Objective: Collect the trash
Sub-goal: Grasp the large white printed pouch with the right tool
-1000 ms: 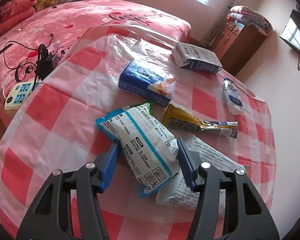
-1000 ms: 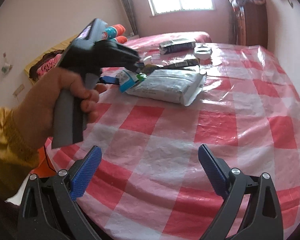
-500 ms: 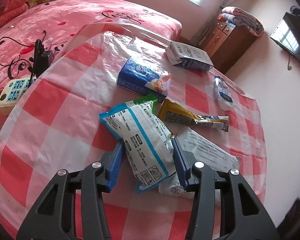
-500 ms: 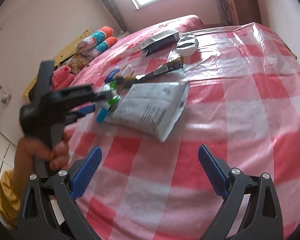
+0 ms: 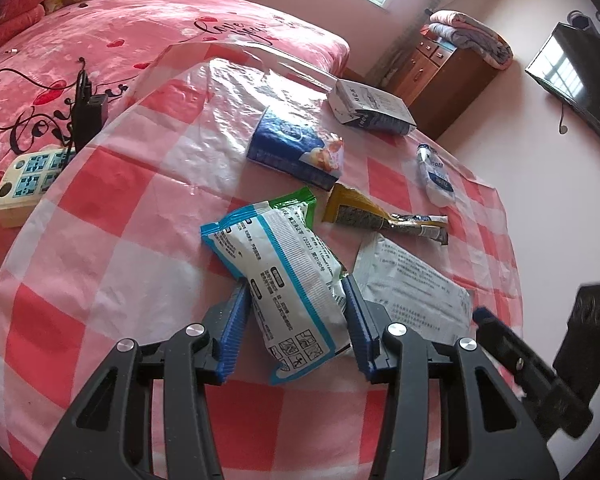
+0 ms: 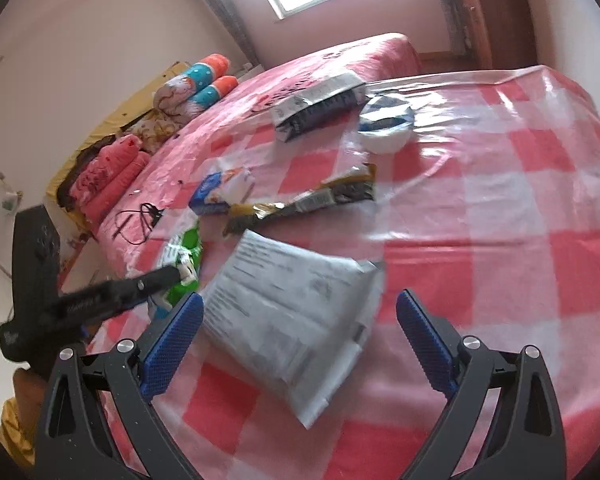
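On the checked tablecloth [image 5: 100, 240] lie seven pieces of trash: one blue-edged snack bag [image 5: 284, 276], one green packet [image 5: 296, 202] under it, one grey printed pouch [image 5: 414, 280], one yellow wrapper [image 5: 380, 218], two boxes, blue [image 5: 296, 152] and white [image 5: 370, 108], and one small white bottle [image 5: 436, 174]. Beside the cloth, on the bed [image 5: 140, 32], sits one power strip [image 5: 24, 178].

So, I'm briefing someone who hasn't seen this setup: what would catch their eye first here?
Probably the red-and-white checked tablecloth strewn with wrappers, beside a pink bed. Nearest the left camera, the left hand-held gripper is shut on a white-and-blue snack bag. Beside that bag, the open right hand-held gripper hovers at a grey-white printed pouch, with a yellow wrapper and a blue tissue pack lying beyond.
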### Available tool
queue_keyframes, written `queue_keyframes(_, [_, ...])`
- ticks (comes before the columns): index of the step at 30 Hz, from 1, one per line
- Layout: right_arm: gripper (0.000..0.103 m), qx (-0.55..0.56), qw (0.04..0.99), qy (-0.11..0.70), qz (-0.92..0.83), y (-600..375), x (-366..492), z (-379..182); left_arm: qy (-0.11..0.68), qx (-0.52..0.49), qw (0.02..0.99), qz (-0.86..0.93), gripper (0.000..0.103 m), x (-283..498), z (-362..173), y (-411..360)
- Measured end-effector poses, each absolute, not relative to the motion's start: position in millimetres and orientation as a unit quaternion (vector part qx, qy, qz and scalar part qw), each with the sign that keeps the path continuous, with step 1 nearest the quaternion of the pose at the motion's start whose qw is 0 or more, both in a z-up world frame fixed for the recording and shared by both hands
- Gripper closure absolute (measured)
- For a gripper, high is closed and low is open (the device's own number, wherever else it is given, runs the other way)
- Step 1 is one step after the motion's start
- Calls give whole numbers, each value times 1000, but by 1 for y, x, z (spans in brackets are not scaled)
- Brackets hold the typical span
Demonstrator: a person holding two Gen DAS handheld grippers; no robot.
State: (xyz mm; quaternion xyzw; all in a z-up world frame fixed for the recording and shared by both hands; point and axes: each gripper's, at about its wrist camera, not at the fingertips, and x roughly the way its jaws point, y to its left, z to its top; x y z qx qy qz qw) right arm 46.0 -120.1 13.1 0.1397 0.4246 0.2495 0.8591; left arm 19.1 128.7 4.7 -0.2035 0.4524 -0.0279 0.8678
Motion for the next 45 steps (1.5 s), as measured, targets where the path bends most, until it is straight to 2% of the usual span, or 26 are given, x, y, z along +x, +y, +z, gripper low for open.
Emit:
queue_keyframes(17, [7,75,834,432,337,-67,-5,19,446,-208,871,-7,55,-5,7,167])
queue_keyframes(22, [7,-48,879,379,285,-43,-10,34,444,-213,870,1,55,-10,7,179])
queue_keyframes(31, [5,-148,852,397,307,-7,20,6,441,-218,871,-1,55,-15,6,189])
queue_keyframes(37, [4,-110,820,446,343,-3,51,-5,439,-219,871,-7,55,-17,5,192])
queue_keyframes(45, [4,-99,830,438,329,-2,39,-3,437,-220,872,-13,55,-19,4,195])
